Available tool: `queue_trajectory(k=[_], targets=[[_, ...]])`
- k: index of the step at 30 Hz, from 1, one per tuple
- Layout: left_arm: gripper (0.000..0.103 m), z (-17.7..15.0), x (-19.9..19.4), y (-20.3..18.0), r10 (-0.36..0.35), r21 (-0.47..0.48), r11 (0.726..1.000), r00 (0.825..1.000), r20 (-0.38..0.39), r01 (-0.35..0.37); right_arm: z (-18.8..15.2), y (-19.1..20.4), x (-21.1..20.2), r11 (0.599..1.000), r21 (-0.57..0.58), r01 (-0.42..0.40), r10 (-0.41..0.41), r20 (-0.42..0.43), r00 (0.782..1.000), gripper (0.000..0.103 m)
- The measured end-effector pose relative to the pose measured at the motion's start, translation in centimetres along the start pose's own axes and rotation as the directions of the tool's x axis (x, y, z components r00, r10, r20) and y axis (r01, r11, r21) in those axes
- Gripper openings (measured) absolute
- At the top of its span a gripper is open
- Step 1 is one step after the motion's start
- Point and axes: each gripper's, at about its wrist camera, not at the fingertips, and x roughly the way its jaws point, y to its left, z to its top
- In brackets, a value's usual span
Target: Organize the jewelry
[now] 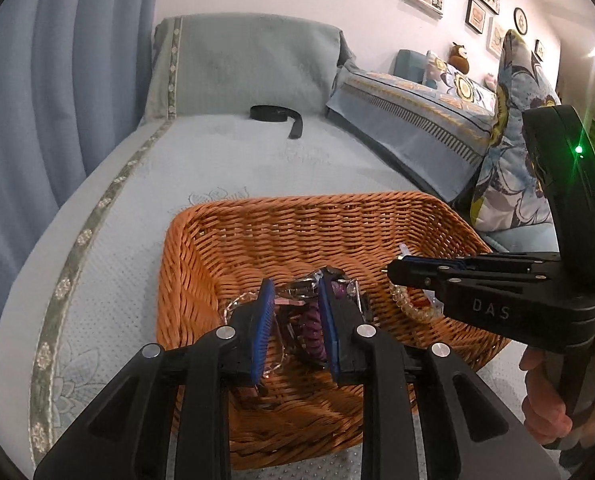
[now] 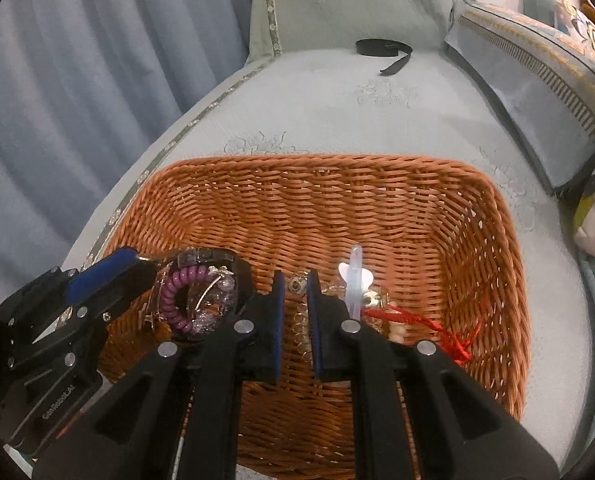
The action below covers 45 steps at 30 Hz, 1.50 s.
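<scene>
Both grippers hang over the wicker basket (image 2: 377,208), which sits on the bed (image 2: 337,120) and fills the lower middle of each view, and the risks come from how much each one carries. At the lower left of the right wrist view, the left gripper (image 1: 295,300) is clenched on a tangled bunch (image 2: 201,296): a purple coil tie, a metal band and clear beads, pinched together in one bite. Only part of the bunch seems to sit between the pads, so a piece could probably slip free and fall outside the rim if the hand swings sideways. In the middle of that view, the right gripper (image 2: 296,312) is clenched on a pale bead bracelet (image 2: 301,320); the thin strand could snag the weave or catch the red cord (image 2: 429,326) just to its right. Further right, inside the basket, lie a clear hair stick (image 2: 355,276), gold-toned bits and that red tasselled cord, all near the front wall. A black strap (image 2: 381,50) lies well apart at the top, on the bed.
</scene>
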Motion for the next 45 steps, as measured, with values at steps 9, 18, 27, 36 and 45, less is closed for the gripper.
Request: queue_trajectory(k=[9, 18, 27, 36, 45], targets=[[0.045, -0.1, -2.9, 0.2, -0.05, -0.032, 0.998, 0.998, 0.042, 0.051, -0.4, -0.4, -2.9, 1.0, 0.015, -0.011, 0.011, 0.049, 0.999, 0.019], [0.07, -1.4, -11.2, -0.9, -0.012, -0.033, 0.999, 0.981, 0.193, 0.019, -4.4, 1.9, -10.2, 0.999, -0.045, 0.016, -0.007, 0.193, 0.981, 0.055], [0.083, -5.5, -19.0, -1.9, 0.087, -0.072, 0.995, 0.935, 0.344, -0.066, -12.2, 5.0, -16.7, 0.991, -0.069, 0.117, -0.084, 0.367, 0.927, 0.075], [0.089, -10.9, -20.7, -3.7, 0.219, -0.037, 0.974, 0.904, 0.367, -0.221, -18.1, 6.4, -17.9, 0.975, -0.063, 0.215, -0.155, 0.507, 0.848, 0.093], [0.092, -14.7, -17.9, -3.8, 0.246, -0.026, 0.967, 0.894, 0.376, -0.255, -21.0, 6.1, -14.5, 0.96, -0.029, 0.279, -0.23, 0.487, 0.842, 0.094]])
